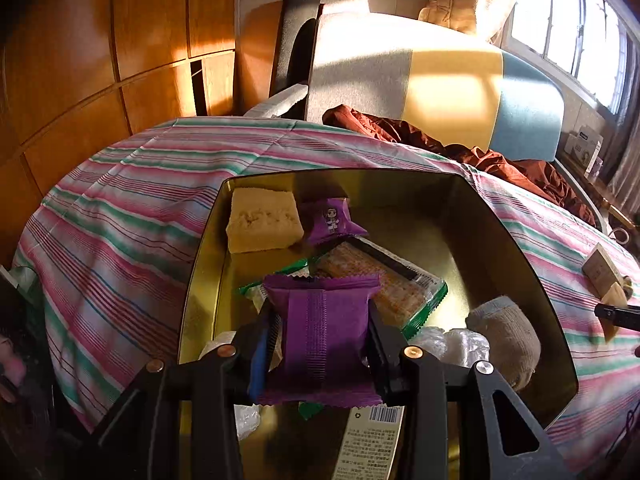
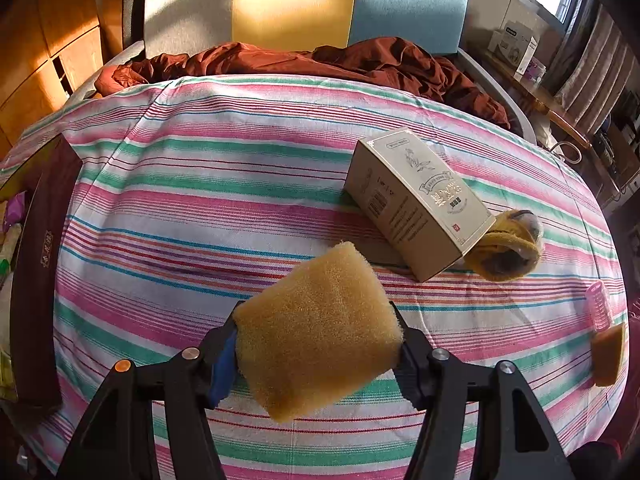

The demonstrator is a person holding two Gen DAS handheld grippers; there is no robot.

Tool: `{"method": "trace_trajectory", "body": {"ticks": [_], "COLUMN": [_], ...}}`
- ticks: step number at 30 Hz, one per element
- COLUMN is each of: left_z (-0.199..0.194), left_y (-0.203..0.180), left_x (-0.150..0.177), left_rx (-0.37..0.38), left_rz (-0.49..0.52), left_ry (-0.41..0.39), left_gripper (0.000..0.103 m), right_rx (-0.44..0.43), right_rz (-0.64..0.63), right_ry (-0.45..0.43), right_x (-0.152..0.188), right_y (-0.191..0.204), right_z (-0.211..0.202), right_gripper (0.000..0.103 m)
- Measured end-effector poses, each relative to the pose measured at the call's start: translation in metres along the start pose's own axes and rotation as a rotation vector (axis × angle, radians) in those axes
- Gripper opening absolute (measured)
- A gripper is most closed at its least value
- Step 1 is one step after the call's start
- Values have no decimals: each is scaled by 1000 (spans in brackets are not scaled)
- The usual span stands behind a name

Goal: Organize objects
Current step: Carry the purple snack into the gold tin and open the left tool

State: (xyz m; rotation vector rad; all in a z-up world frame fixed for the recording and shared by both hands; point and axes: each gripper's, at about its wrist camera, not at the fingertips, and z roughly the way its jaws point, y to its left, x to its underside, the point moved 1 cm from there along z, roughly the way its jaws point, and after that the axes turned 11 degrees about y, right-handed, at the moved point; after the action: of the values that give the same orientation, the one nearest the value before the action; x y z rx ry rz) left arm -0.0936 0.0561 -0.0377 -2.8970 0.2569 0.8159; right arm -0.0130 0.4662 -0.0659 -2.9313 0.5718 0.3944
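Objects partly sorted: tin [image 1: 520, 248] holds several; left hand-held gripper [image 1: 326, 334] clamps purple packet [image 1: 320, 344] above it, right hand-held gripper [image 2: 318, 338] clamps sponge [image 2: 320, 332]; carton [image 2: 416, 204] remains on surface [image 2: 200, 200].

Each black plastic two-finger tool, left tool [image 1: 320, 332] and right tool [image 2: 318, 344], has angular arms, round metal screws and one blue finger pad.

No wording can be read for certain: a white label [image 1: 370, 440] below the left jaws bears a barcode and tiny unreadable print, and the beige carton [image 2: 416, 204] beyond the right jaws carries a barcode and characters too small to make out.
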Motion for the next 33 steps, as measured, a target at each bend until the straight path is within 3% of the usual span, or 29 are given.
{"method": "trace_trajectory", "body": {"ticks": [4,12,17,23,28,33], "left_z": [5,8,6,-12,-15,-17], "left_y": [19,39,32,42,52,53], "left_x": [5,12,10,9,18,25], "left_rx": [71,106,146,124,75,71], "left_rz": [-39,-88,-93,-100,-107,-116], "left_ry": [35,43,42,1,12,21], "left_gripper": [42,42,53,57,57,57], "right_rx": [-10,-20,-25,-17,0,-16], "right_rz": [8,-7,-9,-13,-16,-14], "right_ry": [-17,-49,-54,-61,-53,-50], "right_x": [-1,-2,-2,-1,-1,0], "right_y": [-1,2,2,4,6,9], "right_z": [-5,-13,-14,-15,-12,-12], "right_gripper": [65,65,65,65,65,65]}}
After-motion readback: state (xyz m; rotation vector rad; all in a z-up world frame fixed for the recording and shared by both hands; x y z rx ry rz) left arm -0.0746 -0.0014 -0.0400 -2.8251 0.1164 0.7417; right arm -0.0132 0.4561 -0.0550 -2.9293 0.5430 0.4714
